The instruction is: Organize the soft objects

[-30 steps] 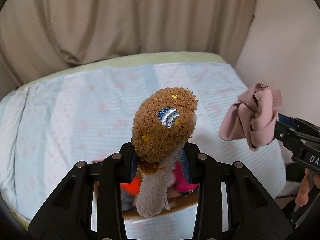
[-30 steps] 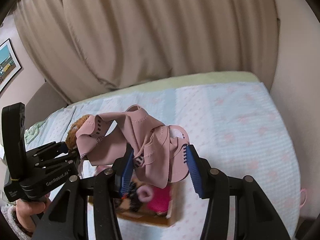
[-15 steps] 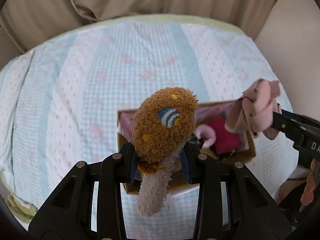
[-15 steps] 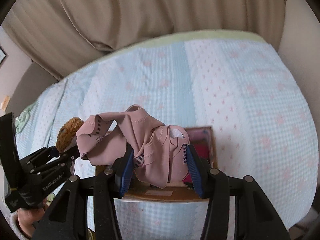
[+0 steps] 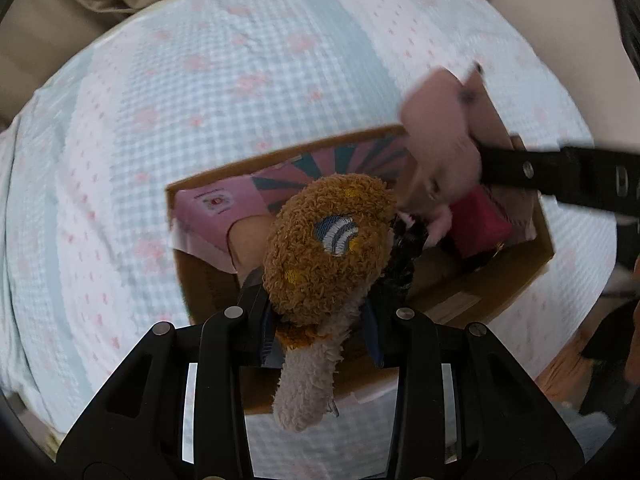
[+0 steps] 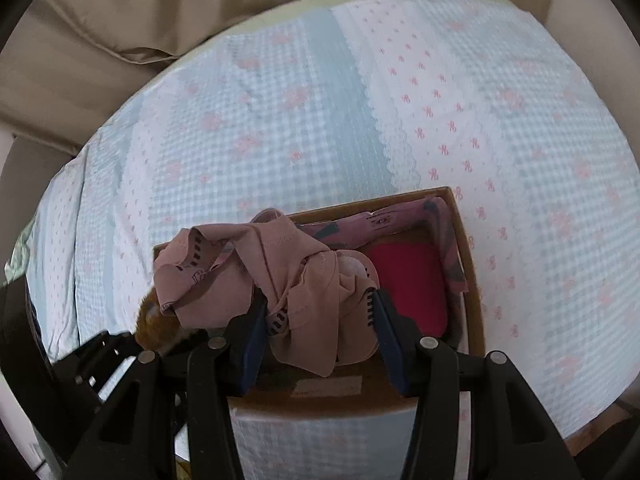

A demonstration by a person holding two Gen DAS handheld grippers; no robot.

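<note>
1. Landmark: cardboard box (image 5: 516, 280) on the bed (image 5: 200, 92), which has a blue-and-white checked cover w/ pink motifs.
2. Left gripper (image 5: 320, 320): fingers clamped on a brown plush toy (image 5: 328, 240). Toy's fuzzy brown head, w/ an embroidered blue-white patch, is over the box's near-left part; its pale grey end hangs down past the fingers over the box's near wall.
3. Right gripper (image 6: 316, 320): blue-padded fingers (image 6: 386, 336) clamped on a bunched pink garment (image 6: 260, 272). Garment is above the box's left-centre, draping over both sides of the fingers.
4. In left wrist view the right gripper (image 5: 560, 180) reaches in from the box's right side w/ the pink garment (image 5: 436, 152) at its tip, motion-blurred, just above the box's far-right area.
5. Inside the box: a magenta item (image 6: 408, 280) at the right end, a pink patterned liner or cloth (image 6: 392, 216) along the far wall, something dark (image 5: 404, 256) near the middle — can't tell what.
6. In right wrist view the plush toy (image 6: 154, 324) peeks out at the box's left edge, under the garment, w/ the left gripper's black frame just beside it.
7. Beige curtain (image 6: 160, 8) beyond the box, past the bed's far edge.
</note>
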